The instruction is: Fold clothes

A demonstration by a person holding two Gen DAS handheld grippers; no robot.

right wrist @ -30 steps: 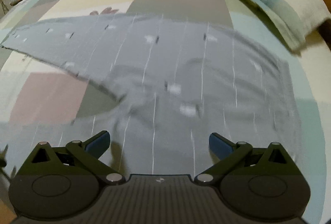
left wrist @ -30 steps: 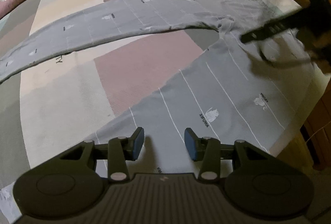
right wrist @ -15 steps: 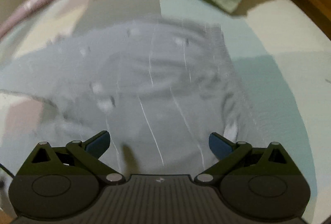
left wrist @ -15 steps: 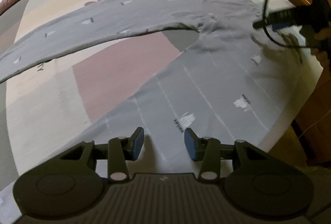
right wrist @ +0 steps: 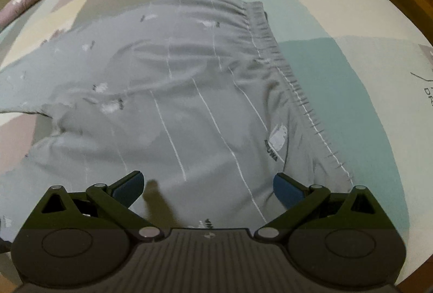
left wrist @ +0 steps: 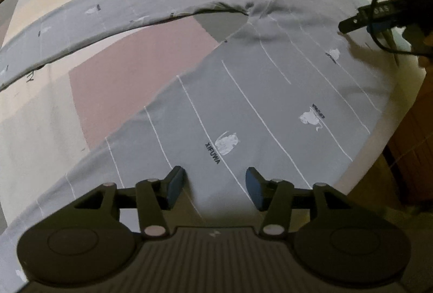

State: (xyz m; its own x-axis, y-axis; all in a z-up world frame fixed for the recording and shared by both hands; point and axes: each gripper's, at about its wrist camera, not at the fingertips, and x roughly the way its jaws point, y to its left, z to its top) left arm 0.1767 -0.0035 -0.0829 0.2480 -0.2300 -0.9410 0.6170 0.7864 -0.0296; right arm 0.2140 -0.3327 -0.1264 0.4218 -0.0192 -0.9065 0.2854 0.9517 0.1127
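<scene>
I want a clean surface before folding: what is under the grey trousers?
The grey trousers lie spread on a patchwork bedsheet of pink, cream, grey and teal blocks. Between the legs only the sheet shows. Anything beneath the fabric itself is hidden.

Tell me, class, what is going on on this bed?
A person is setting up to fold grey pyjama trousers spread on a patchwork bedsheet, legs splayed apart. The left tongs, whose jaws have just been opening, hang above one leg. The right tongs gape wide near the waistband. Neither grips the cloth.
</scene>
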